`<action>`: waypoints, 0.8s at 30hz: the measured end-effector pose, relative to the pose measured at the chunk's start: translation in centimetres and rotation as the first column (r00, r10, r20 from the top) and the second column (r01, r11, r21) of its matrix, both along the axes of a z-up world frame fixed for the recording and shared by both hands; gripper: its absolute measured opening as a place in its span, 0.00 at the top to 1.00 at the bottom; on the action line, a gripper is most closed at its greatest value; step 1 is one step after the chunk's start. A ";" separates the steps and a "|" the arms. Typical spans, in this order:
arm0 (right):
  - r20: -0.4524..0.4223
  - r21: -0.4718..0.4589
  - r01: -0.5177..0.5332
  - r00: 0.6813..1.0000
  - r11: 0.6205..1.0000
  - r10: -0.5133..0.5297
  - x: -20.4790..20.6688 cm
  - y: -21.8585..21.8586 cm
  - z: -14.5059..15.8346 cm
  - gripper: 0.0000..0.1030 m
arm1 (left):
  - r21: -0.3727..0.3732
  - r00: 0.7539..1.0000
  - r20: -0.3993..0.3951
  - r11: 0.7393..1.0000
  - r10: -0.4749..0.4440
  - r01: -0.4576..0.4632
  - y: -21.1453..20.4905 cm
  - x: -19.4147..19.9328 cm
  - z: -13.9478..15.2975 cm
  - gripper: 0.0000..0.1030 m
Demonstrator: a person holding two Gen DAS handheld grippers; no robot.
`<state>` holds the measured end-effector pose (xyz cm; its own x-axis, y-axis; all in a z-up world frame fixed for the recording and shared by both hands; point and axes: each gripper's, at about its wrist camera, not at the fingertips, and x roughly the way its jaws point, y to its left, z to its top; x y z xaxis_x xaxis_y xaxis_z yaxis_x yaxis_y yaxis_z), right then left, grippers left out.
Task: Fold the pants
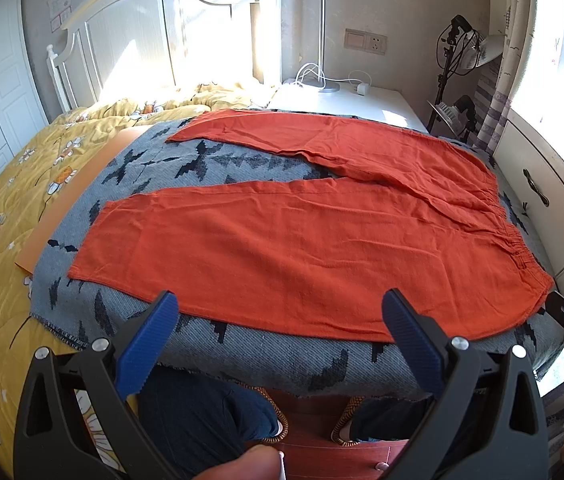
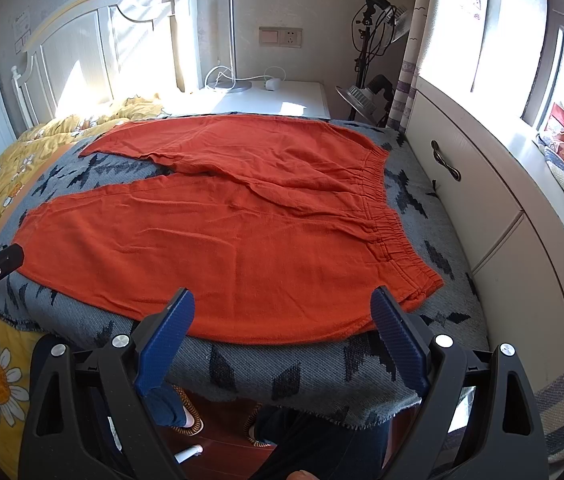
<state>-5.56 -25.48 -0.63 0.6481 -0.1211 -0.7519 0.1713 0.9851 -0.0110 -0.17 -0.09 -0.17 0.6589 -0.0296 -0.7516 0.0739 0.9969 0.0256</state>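
You are holding the left gripper and right gripper with jaws apart; the orange pants are lying flat mid-frame, 2 legs splayed. Try gripping the near leg's edge evenly.

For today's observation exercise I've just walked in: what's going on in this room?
A person stands at the edge of a bed holding a two-finger gripper in each hand. Orange pants lie spread flat on a grey patterned blanket, legs apart, waistband toward the window side. The left gripper and right gripper both hover open at the near edge, holding nothing. No fold has been made yet.
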 end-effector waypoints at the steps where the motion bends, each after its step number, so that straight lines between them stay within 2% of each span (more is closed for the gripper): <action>1: 0.000 0.000 0.000 1.000 1.000 0.000 0.0 0.0 0.0 0.16 | 0.000 1.000 0.000 1.000 0.000 0.000 0.0 0.0 0.0 0.01; 24: -0.002 0.003 0.000 1.000 1.000 0.000 -0.1 -0.1 -0.2 0.16 | -0.008 1.000 -0.012 1.000 0.007 -0.007 0.0 0.0 -0.7 0.01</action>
